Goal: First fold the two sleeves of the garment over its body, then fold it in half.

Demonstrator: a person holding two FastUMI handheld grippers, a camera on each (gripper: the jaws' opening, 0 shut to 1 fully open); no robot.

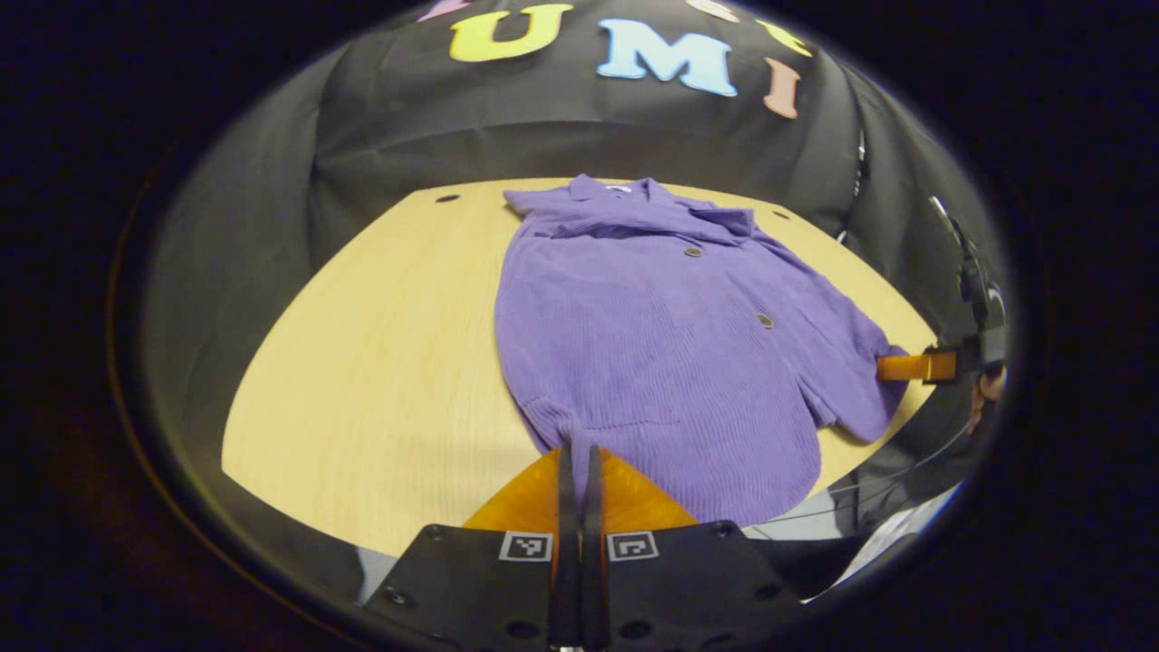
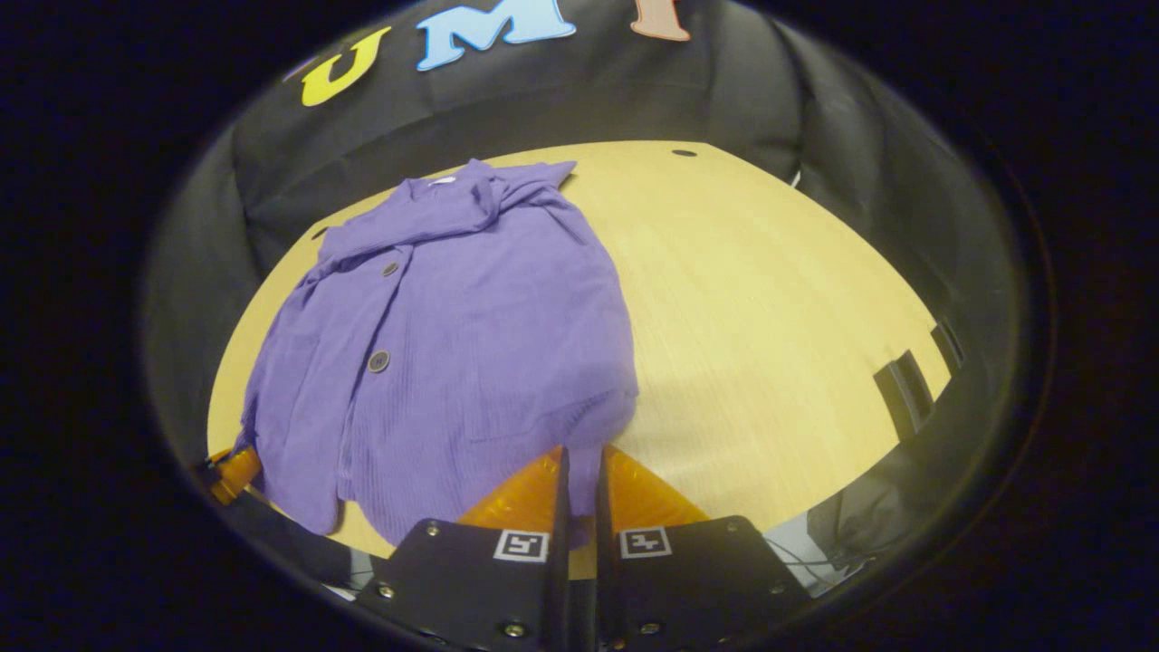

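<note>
A purple button-up knit garment lies flat on the wooden table, collar at the far side and hem toward me. Its sleeves look folded in across the upper body. My left gripper is shut on the near hem corner. In the same view, the right gripper pinches the garment's far right lower edge. In the right gripper view, the garment fills the left half of the table. My right gripper is shut on its hem with purple cloth between the fingers. The left gripper holds the opposite lower corner.
Black cloth walls ring the table on all sides. Bare wood lies left of the garment in the left gripper view and right of it in the right gripper view. A black bracket sits at the table's right edge. Thin cables hang by the front edge.
</note>
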